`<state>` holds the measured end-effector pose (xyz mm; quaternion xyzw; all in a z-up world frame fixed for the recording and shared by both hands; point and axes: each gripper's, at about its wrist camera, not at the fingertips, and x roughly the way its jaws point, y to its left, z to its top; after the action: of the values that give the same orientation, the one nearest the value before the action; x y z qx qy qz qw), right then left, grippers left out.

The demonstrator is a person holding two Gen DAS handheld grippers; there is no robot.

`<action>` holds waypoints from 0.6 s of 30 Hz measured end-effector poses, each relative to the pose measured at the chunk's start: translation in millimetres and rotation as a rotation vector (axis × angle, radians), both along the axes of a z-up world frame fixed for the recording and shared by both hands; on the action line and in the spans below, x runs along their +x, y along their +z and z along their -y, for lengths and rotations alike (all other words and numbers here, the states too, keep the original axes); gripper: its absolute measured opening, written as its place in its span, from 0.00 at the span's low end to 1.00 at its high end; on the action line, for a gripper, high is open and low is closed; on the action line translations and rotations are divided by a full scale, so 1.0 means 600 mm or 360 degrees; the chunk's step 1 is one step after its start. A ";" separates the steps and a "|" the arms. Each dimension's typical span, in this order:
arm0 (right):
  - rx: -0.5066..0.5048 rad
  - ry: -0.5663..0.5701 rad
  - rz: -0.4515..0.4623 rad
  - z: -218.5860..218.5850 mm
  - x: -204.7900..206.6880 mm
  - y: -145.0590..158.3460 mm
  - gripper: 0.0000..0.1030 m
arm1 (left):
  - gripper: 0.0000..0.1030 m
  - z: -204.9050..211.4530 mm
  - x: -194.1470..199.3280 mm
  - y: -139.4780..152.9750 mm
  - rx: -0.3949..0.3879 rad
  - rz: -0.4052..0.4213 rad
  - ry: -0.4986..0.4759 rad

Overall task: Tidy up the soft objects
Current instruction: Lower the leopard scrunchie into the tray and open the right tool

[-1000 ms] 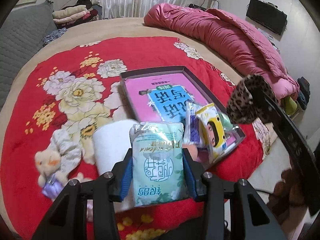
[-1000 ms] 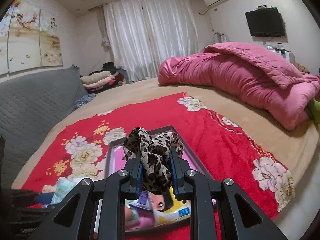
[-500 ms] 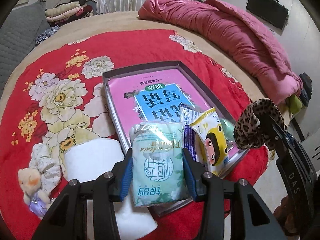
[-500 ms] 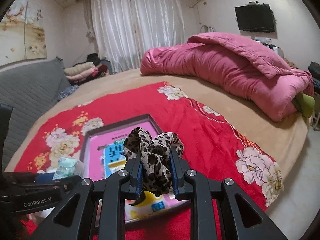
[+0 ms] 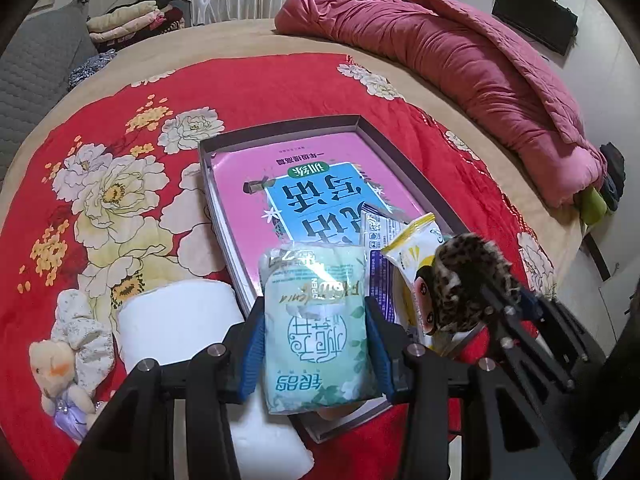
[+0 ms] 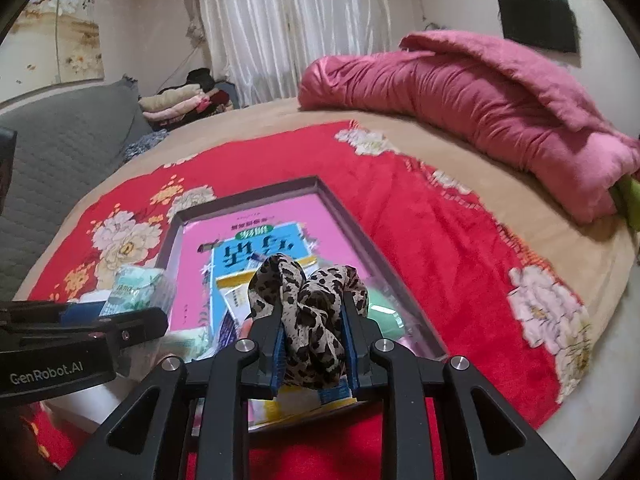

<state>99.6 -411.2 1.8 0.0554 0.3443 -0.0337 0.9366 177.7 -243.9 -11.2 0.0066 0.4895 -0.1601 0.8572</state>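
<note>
My left gripper [image 5: 316, 340] is shut on a pale green tissue pack [image 5: 318, 324] and holds it above the near left corner of the shallow grey box [image 5: 280, 130]. My right gripper [image 6: 314, 340] is shut on a leopard-print scrunchie [image 6: 308, 308], held over the box's near end; the scrunchie also shows in the left wrist view [image 5: 472, 276]. The box [image 6: 352, 224] holds a pink and blue book [image 5: 316, 196], a yellow snack packet [image 5: 416, 252] and a purple packet [image 5: 380, 264].
On the red floral blanket [image 5: 260, 84], left of the box, lie a white paper roll [image 5: 176, 320], a floral scrunchie [image 5: 80, 328] and a small plush bear [image 5: 52, 368]. A pink duvet [image 5: 460, 60] lies at the far right. Folded clothes [image 5: 132, 24] sit at the back left.
Both grippers moved in over the box's near end, still holding their items. The right gripper with the leopard scrunchie dropped lower and closer to the packets.
</note>
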 end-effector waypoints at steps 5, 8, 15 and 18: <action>0.0064 0.0026 -0.0056 -0.001 0.006 -0.020 0.38 | 0.45 0.002 0.001 -0.004 0.0010 -0.0008 -0.0007; 0.0125 0.0040 -0.0061 0.002 0.006 -0.021 0.56 | 0.45 0.003 0.001 -0.006 0.0016 -0.0010 -0.0005; 0.0174 0.0058 -0.0109 0.002 0.009 -0.035 0.63 | 0.45 0.003 0.005 -0.008 0.0004 -0.0021 -0.0008; 0.0165 0.0040 -0.0086 0.003 0.007 -0.032 0.64 | 0.45 -0.002 0.009 -0.008 -0.0024 -0.0033 0.0002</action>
<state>103.9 -413.0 -17.3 0.0985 0.3715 -0.0054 0.9232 183.3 -242.8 -15.8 -0.0019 0.4971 -0.1632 0.8522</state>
